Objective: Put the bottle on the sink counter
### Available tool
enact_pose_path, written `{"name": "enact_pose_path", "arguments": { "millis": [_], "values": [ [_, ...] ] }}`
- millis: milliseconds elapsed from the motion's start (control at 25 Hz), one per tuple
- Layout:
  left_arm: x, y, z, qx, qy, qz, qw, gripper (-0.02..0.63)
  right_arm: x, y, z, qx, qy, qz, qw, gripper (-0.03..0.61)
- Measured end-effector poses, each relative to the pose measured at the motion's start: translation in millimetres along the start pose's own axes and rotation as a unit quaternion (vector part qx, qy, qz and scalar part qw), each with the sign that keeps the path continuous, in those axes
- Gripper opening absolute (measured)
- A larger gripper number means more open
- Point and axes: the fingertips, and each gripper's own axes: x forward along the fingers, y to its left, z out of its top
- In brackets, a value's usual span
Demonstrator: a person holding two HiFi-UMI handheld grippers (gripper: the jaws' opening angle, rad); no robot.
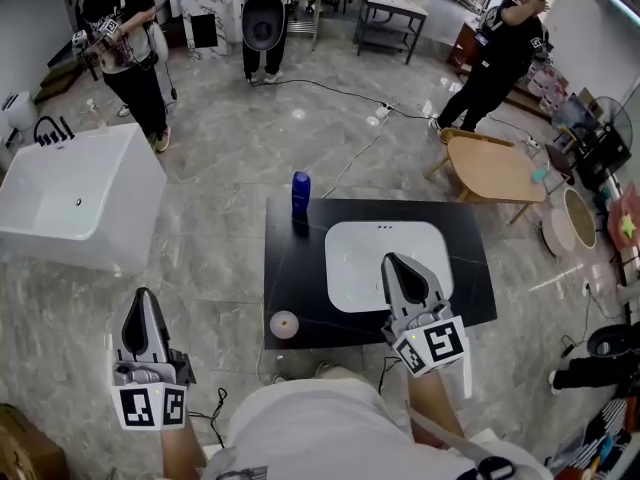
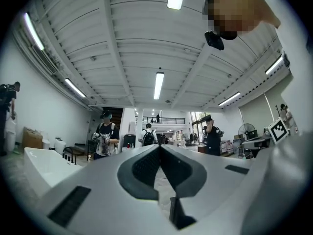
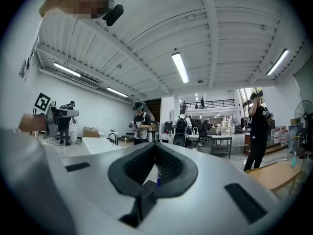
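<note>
Blue bottle point(image 1: 300, 194) stands on the black bench point(image 1: 300, 288) beside the sink point(image 1: 358, 258); left tongs point(image 1: 143, 296) and right tongs point(image 1: 391, 262) are closed on nothing, so the task looks done.

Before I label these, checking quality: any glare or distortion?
Head view: even light, sharp, pale glare spots on the glossy marble floor. Left gripper view: fisheye bending, bright ceiling strip lights. Right gripper view: same bending; the blue plastic bottle is a tiny sliver.
</note>
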Motion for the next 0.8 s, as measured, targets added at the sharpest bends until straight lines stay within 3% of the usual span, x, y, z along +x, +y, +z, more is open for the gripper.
{"name": "enact_pose_path", "arguments": {
  "millis": [800],
  "values": [
    [-26,0,-11,-0.015,0.008,0.02,0.9997,0.015,-6,33,-5,0.004,0.011,0.034,0.999,0.011]
  ]
}}
